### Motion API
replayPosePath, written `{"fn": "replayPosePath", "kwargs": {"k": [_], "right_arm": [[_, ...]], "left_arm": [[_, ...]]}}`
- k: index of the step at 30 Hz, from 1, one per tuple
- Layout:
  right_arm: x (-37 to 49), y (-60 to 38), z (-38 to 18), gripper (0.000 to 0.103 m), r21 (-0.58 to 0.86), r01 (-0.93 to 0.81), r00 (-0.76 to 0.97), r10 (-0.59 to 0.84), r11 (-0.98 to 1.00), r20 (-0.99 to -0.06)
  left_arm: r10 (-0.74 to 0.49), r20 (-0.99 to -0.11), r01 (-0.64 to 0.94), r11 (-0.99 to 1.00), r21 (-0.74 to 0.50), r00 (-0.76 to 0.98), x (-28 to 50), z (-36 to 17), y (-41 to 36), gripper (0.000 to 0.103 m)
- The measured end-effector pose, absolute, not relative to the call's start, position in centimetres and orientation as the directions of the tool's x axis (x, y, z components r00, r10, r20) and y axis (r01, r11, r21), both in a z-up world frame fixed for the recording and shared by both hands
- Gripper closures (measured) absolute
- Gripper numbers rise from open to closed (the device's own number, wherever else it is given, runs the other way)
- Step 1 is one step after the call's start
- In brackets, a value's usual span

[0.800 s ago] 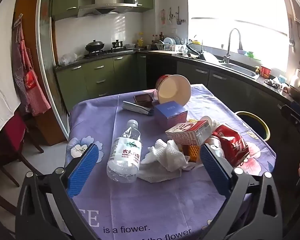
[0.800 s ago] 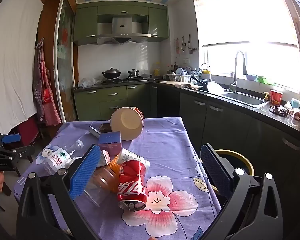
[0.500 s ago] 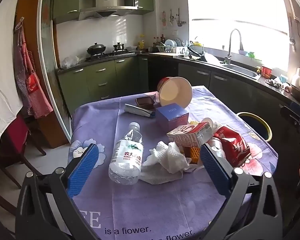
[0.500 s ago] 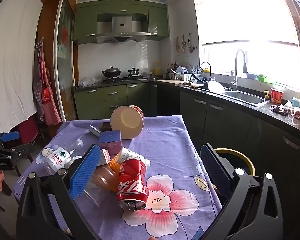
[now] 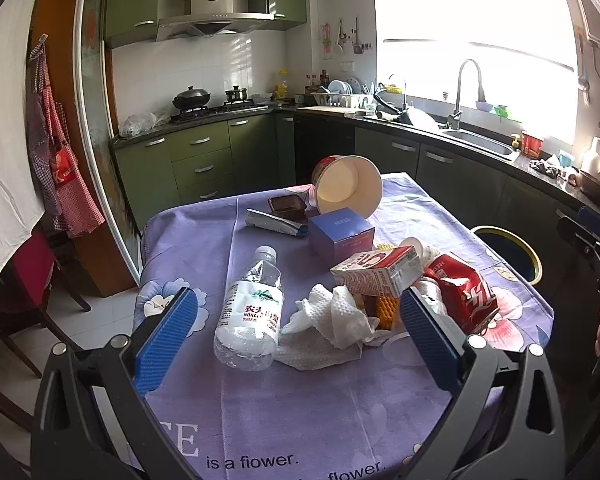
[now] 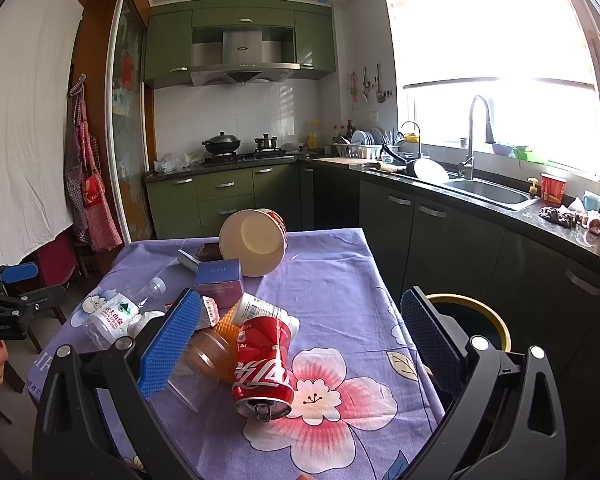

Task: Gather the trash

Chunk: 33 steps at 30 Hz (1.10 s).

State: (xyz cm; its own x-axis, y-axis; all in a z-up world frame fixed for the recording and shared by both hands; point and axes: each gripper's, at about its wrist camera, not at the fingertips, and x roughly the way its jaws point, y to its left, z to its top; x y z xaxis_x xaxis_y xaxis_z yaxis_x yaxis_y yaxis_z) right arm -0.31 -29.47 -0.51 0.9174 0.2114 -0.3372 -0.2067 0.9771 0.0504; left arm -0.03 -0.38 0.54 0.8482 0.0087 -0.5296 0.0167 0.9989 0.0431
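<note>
Trash lies on a table with a purple flowered cloth [image 5: 300, 408]. A clear water bottle [image 5: 252, 312] lies on its side beside crumpled white tissue [image 5: 332, 320], a red and white carton [image 5: 376, 272] and a crushed red cola can [image 5: 464, 296] [image 6: 264, 364]. Further back are a blue box [image 5: 340, 232] and a tipped paper bowl [image 5: 348, 188] [image 6: 256, 240]. My left gripper [image 5: 298, 336] hovers open over the near pile, holding nothing. My right gripper [image 6: 298, 336] is open above the can, also holding nothing. A yellow-rimmed bin [image 6: 472, 320] [image 5: 508, 248] stands right of the table.
A small white cup [image 6: 260, 308], a clear plastic cup [image 6: 196, 368], a silver wrapper [image 5: 276, 222] and a brown tray [image 5: 286, 204] also lie on the cloth. Green kitchen cabinets [image 5: 204, 160] and a sink counter [image 6: 488, 196] ring the room. A red chair [image 5: 28, 276] stands at left.
The left wrist view has shifted slightly, with the pile now a little further right and lower in view. The right wrist view is nearly unchanged. Both grippers stay open.
</note>
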Motion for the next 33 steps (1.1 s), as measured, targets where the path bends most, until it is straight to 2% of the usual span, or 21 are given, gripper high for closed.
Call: {"fn": "replayPosePath", "kwargs": {"k": [33], "right_arm": [[0.19, -29.04, -1.12, 0.004, 0.055, -0.206, 0.908, 0.212, 0.977, -0.361]], "left_arm": [[-0.012, -0.537, 0.036, 0.999, 0.034, 0.844, 0.07, 0.02, -0.83, 0.007]]}}
